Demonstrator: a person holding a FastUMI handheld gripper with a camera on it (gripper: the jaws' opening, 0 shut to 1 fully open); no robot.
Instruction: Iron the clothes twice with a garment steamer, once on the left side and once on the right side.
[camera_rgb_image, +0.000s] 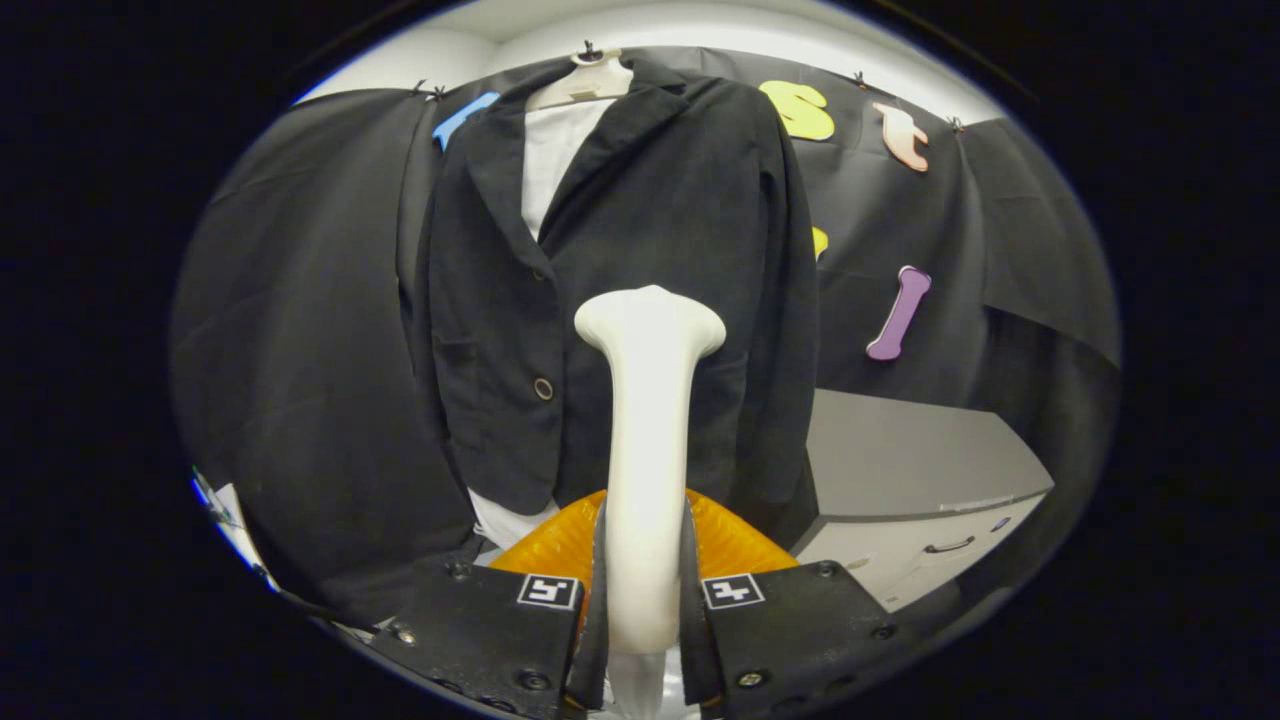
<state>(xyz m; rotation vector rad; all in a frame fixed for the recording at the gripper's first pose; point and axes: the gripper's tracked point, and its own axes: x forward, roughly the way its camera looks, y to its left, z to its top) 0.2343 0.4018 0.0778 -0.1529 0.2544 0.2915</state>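
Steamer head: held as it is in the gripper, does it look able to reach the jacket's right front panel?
Probably yes. The gripper is shut on the steamer, whose head points straight at the hanging jacket. Nothing stands between them; the grey cabinet sits off to the side.

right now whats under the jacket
A white shirt shows at the open collar and below the hem of the jacket; the rest is covered. The steamer, clamped in the tool, hides part of the front.
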